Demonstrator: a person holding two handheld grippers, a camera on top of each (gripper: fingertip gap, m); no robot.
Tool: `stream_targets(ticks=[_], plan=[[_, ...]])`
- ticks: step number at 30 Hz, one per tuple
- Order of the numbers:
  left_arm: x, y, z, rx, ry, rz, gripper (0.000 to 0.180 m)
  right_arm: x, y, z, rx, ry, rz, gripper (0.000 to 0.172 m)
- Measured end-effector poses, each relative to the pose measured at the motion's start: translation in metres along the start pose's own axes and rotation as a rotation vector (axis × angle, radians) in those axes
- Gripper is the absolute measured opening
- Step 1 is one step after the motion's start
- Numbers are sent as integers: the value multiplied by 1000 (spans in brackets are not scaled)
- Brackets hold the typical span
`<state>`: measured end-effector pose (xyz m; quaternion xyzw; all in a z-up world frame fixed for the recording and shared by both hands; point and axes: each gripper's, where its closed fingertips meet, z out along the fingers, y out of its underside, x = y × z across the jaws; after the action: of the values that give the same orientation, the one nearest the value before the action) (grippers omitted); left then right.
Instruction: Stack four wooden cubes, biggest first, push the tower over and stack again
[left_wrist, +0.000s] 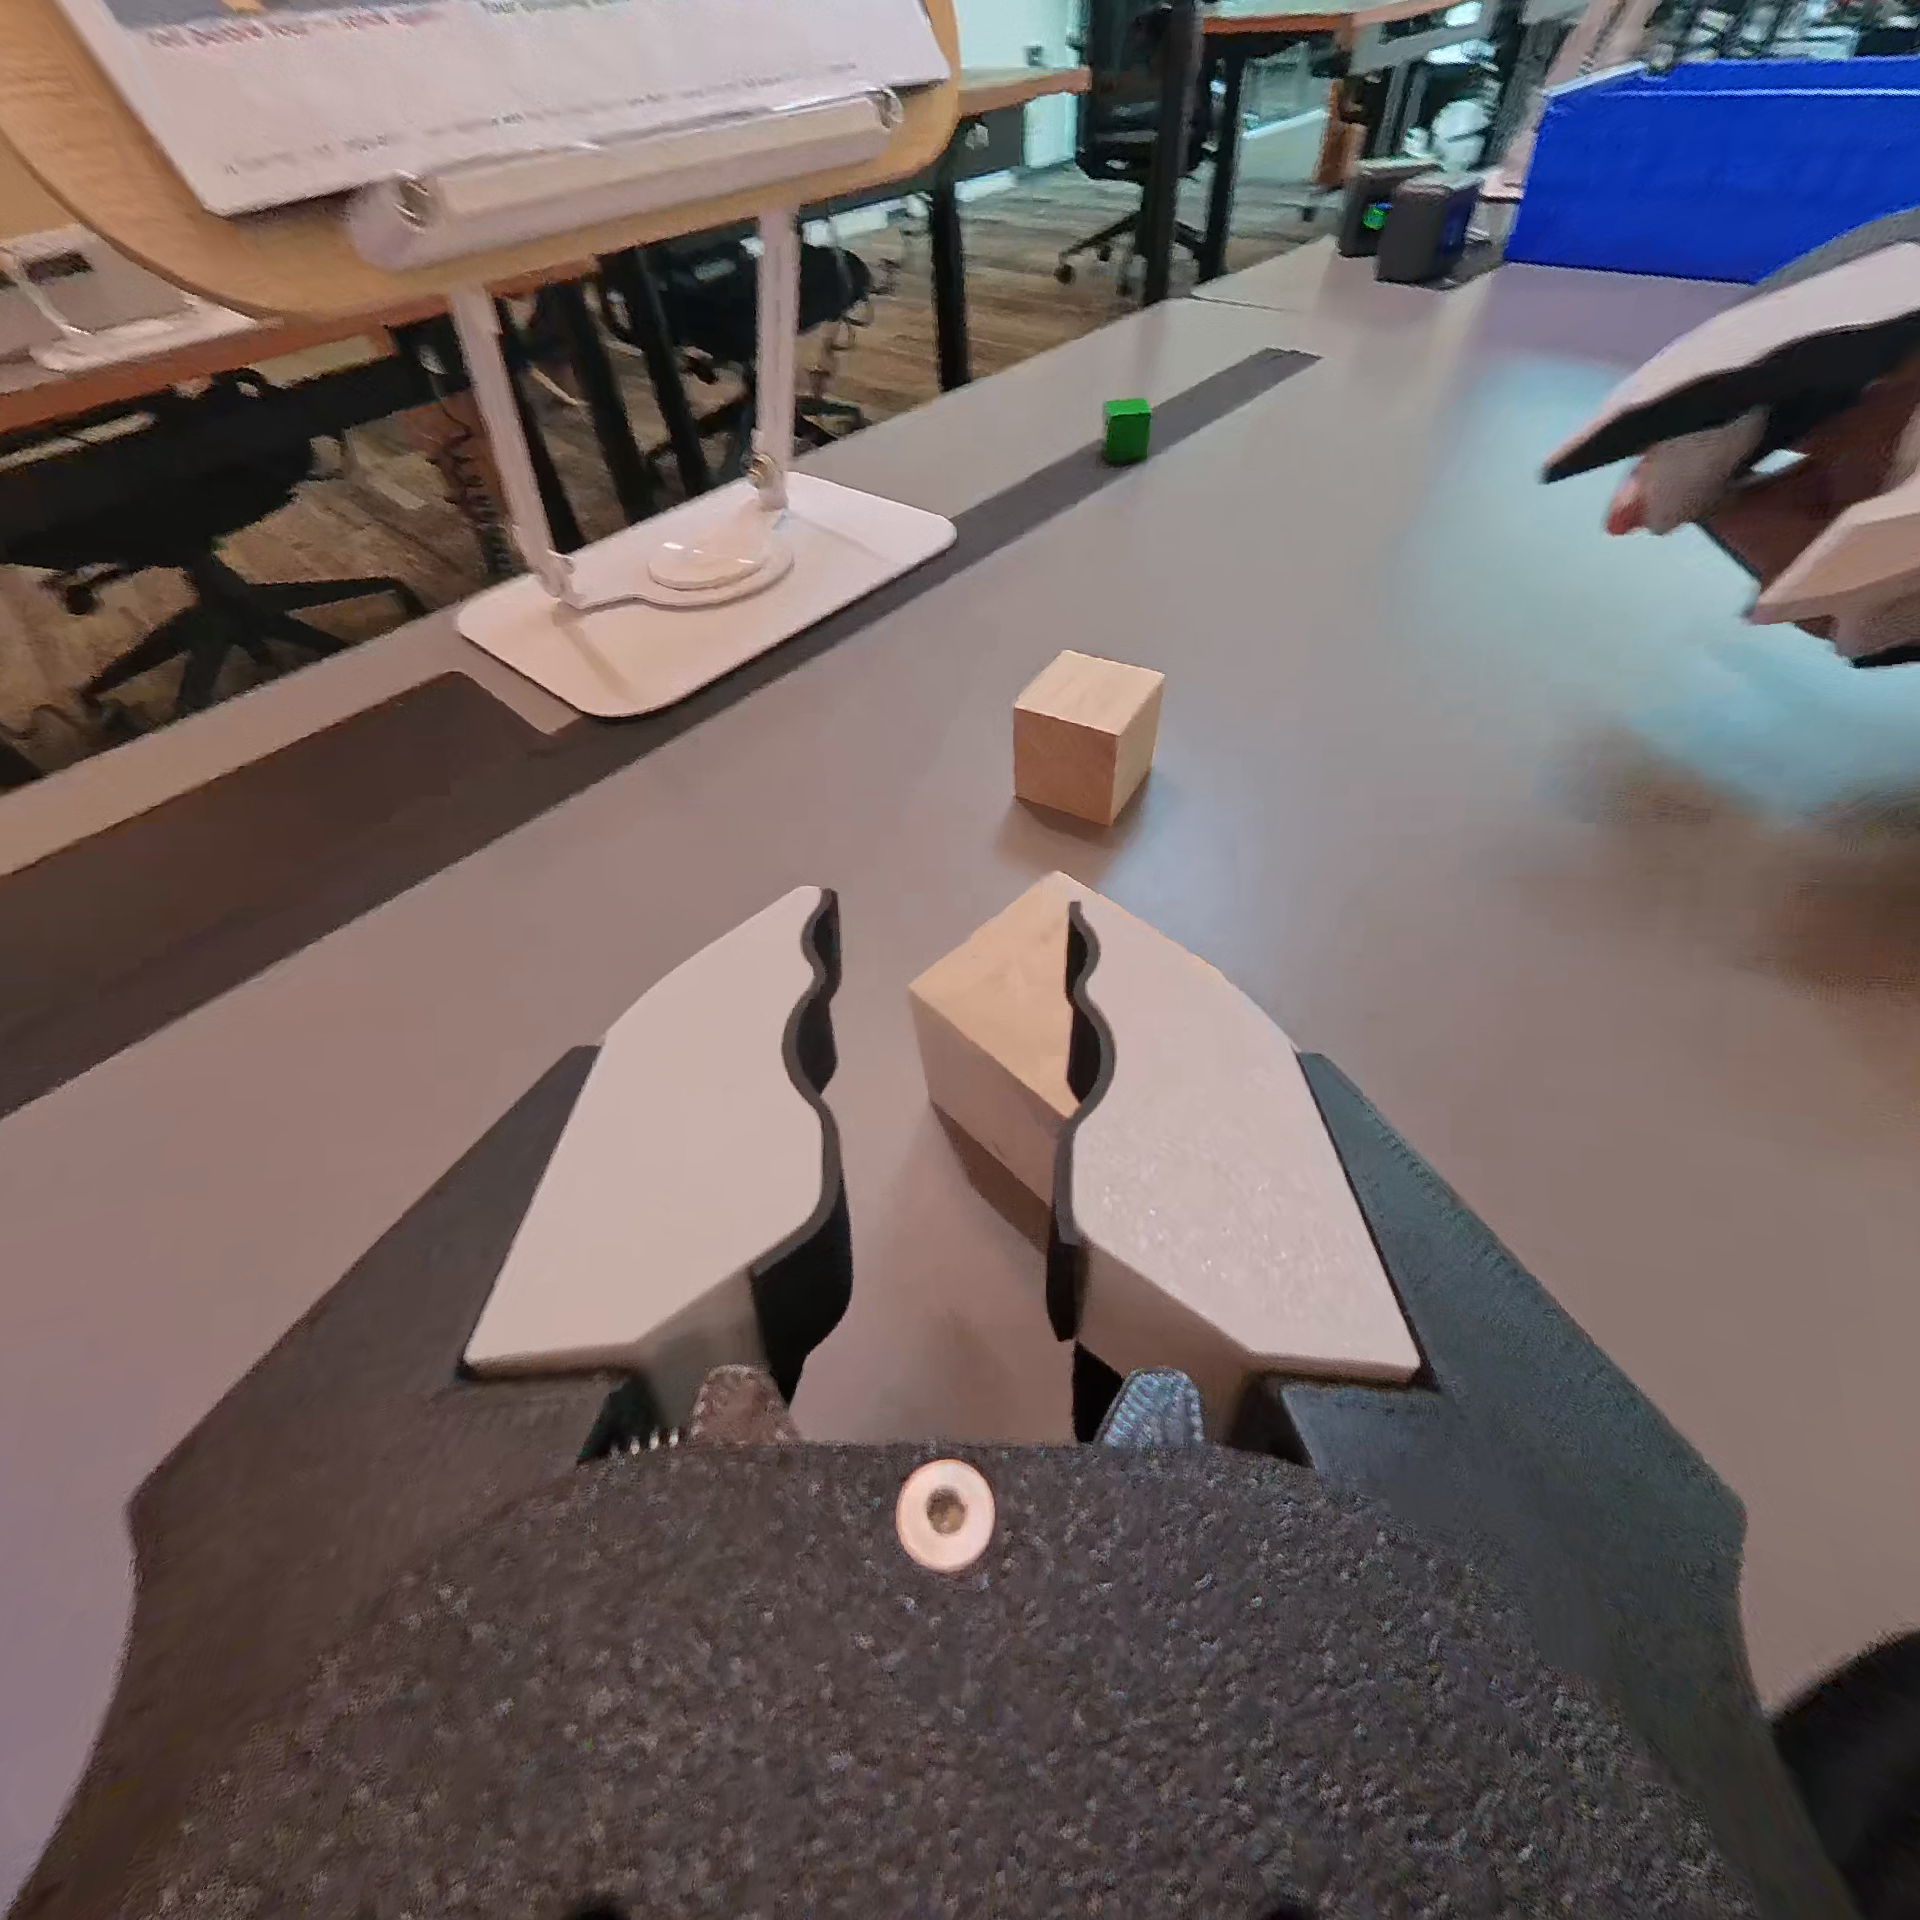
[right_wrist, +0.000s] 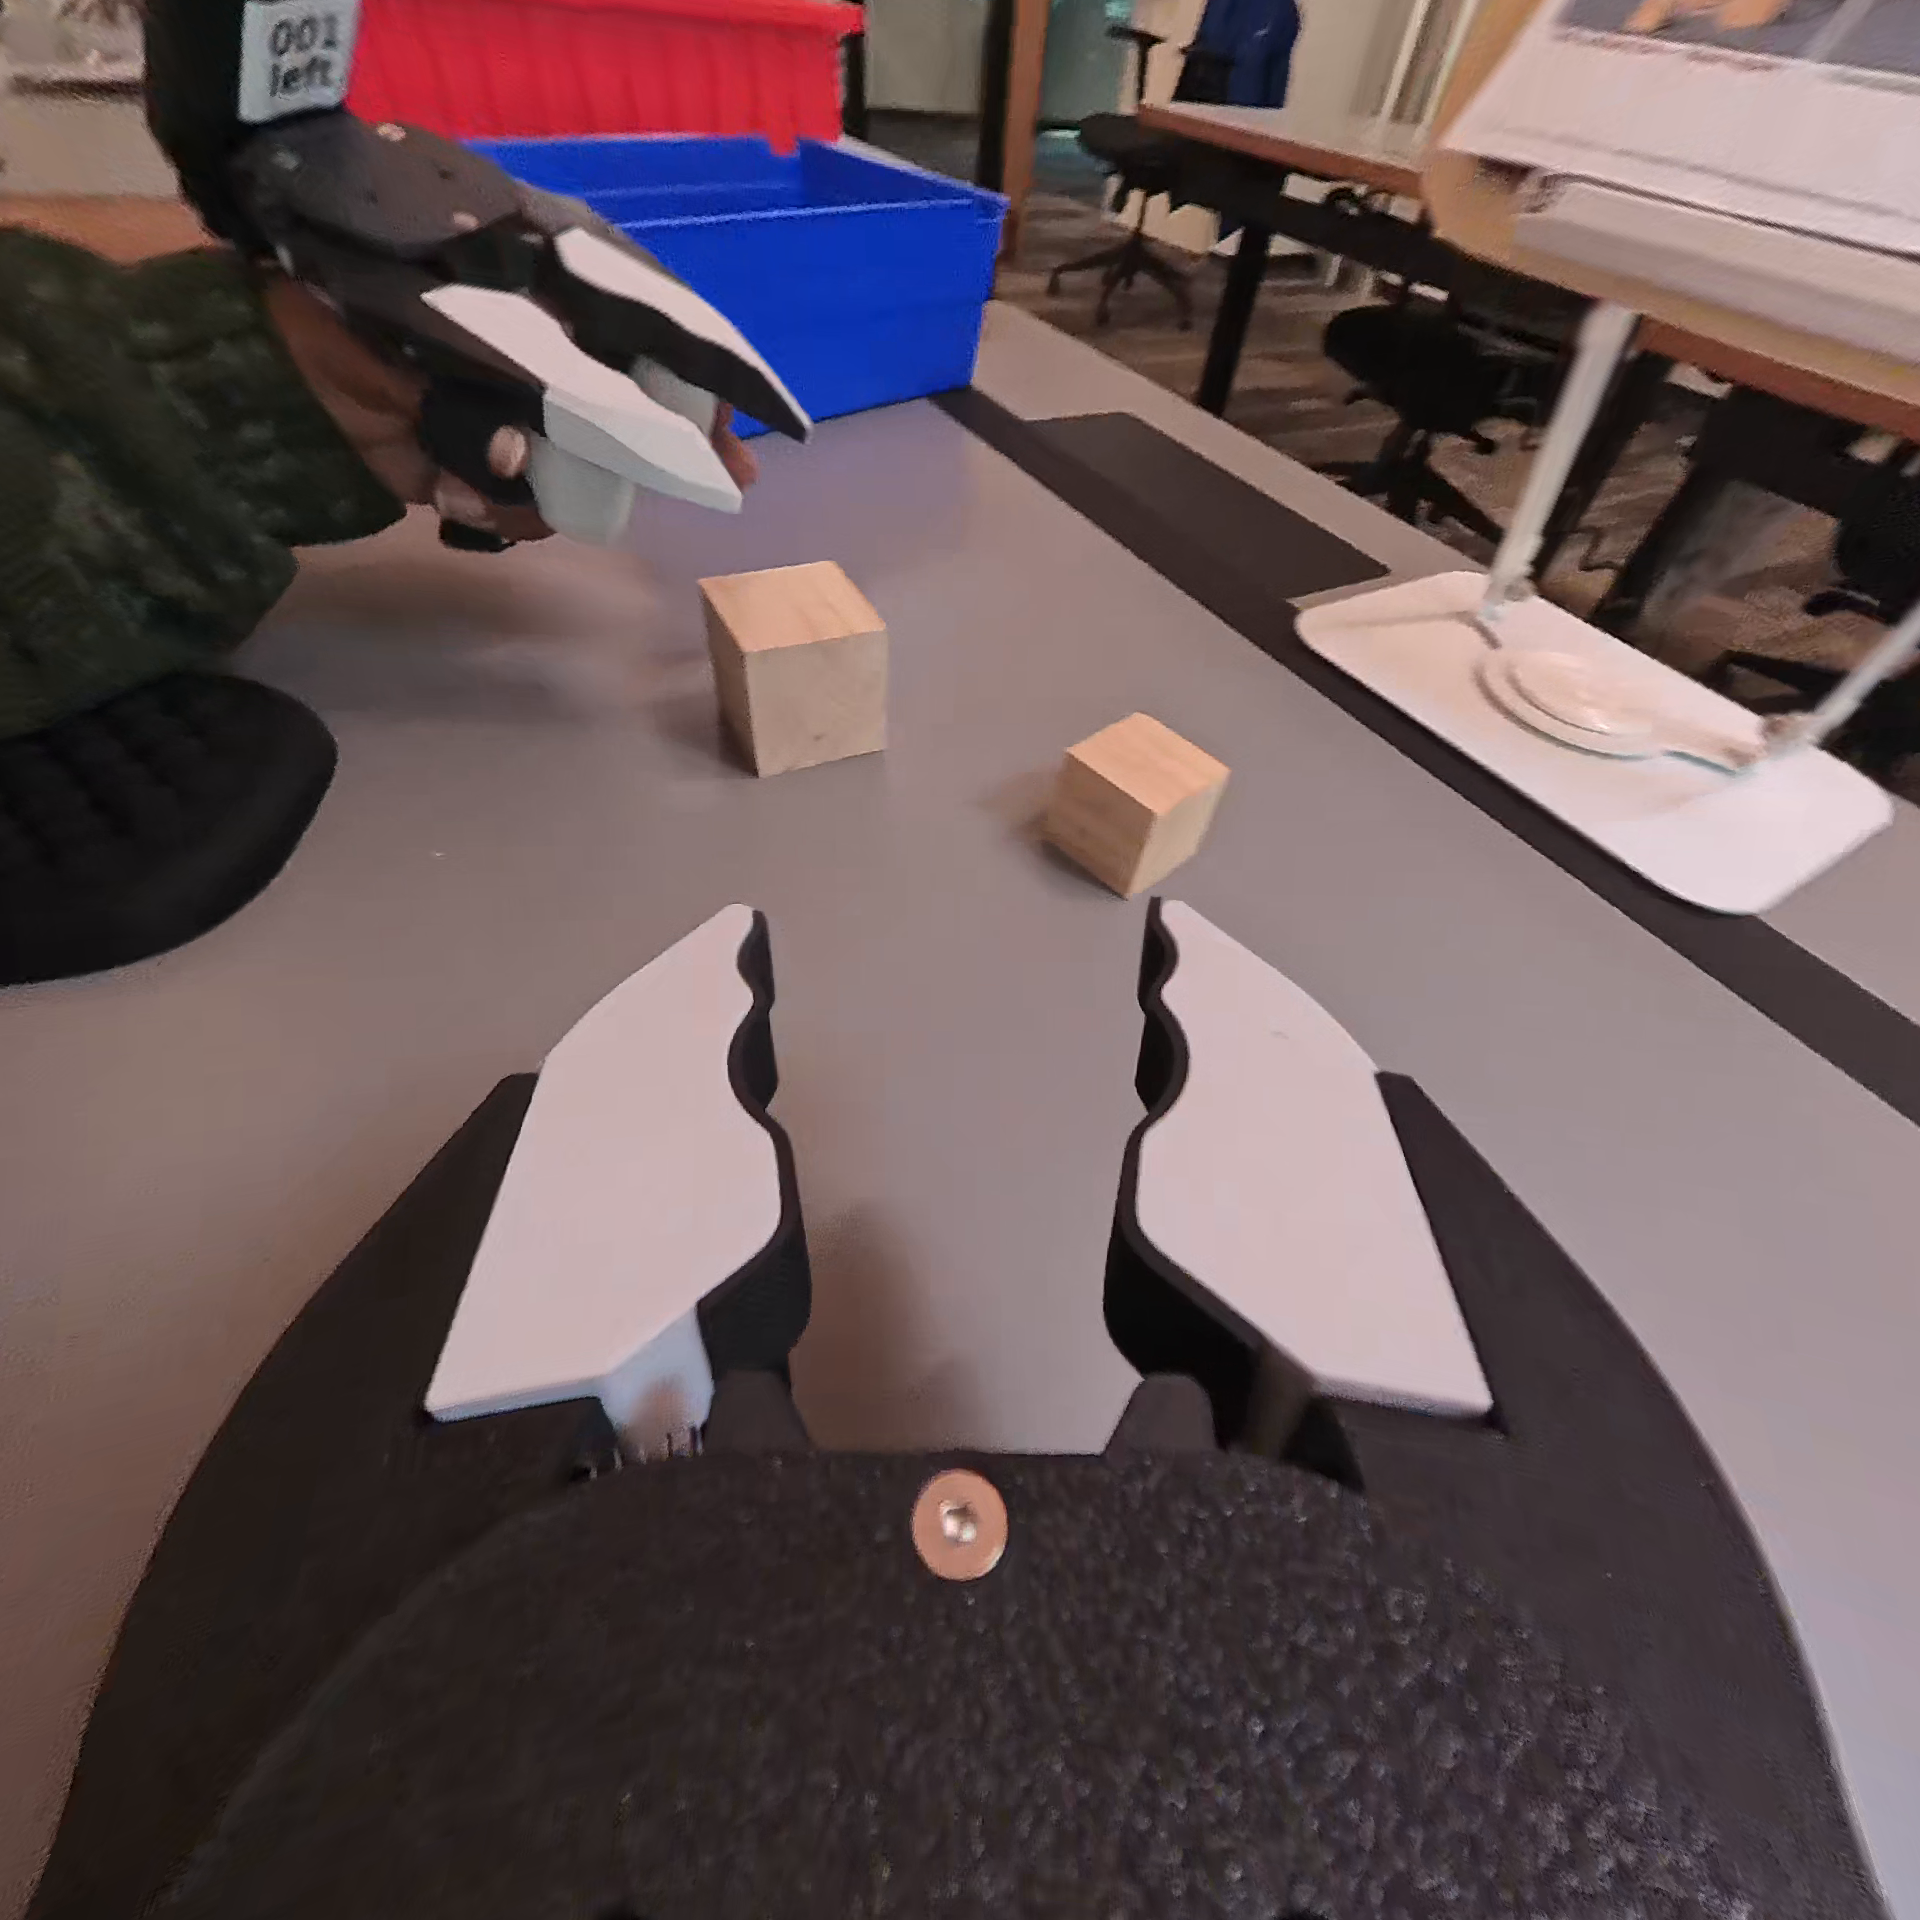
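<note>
The left gripper (left_wrist: 951, 920) has its jaws apart above the larger block (left_wrist: 997, 1039) on the grey counter (left_wrist: 1455, 935). The smaller block (left_wrist: 1086, 738) sits just beyond. The right gripper (right_wrist: 956, 925) hovers, jaws wide apart and bare.

Black textured left gripper (left_wrist: 951, 914) with white fingers (left_wrist: 675, 1143), silver screw (left_wrist: 943, 1513); dark green sleeve (right_wrist: 135, 436).

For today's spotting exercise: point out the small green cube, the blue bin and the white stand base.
small green cube (left_wrist: 1126, 431), left wrist view, front face.
blue bin (right_wrist: 862, 301), right wrist view, near outer wall.
white stand base (right_wrist: 1621, 821), right wrist view, bare flat plate.
</note>
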<state>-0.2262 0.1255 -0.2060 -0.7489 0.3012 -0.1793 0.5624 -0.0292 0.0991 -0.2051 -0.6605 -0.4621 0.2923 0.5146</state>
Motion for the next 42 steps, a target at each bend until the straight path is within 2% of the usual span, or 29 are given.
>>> stream_targets(ticks=[3, 5, 8, 10, 14, 18, 22, 30, 32, 34, 38, 42], plan=[[18, 22, 4, -103, 127, -11, 64, -14, 0, 16, -22, -40, -47, 69], [21, 41, 12, -184, 133, 33, 73, -19, 0, 17, -18, -56, -51, 68], [28, 62, 26, -285, 174, 94, 78, -16, -1, 12, 1, -54, -29, 67], [28, 68, 35, -324, 181, 147, 72, -12, -3, 7, 21, -48, 0, 66], [44, 60, 43, -295, 239, 202, 64, -6, -6, -3, 41, -32, 17, 64], [70, 38, 47, -230, 277, 217, 61, -9, -6, -7, 38, -46, 11, 65], [107, 10, 51, -125, 339, 240, 61, -19, 0, -2, -7, -89, 13, 71], [169, -7, 56, -47, 448, 383, 61, -48, 14, 5, -91, -258, 55, 89], [178, -8, 56, -30, 460, 401, 61, -56, 17, 4, -112, -295, 28, 83], [184, -7, 56, -23, 478, 418, 61, -54, 21, 4, -137, -268, -38, 60], [185, -12, 53, 35, 507, 381, 58, -52, 18, -3, -161, -271, -81, 60], [168, -37, 45, 152, 464, 274, 56, -32, 28, -11, -281, -250, -118, 60]])
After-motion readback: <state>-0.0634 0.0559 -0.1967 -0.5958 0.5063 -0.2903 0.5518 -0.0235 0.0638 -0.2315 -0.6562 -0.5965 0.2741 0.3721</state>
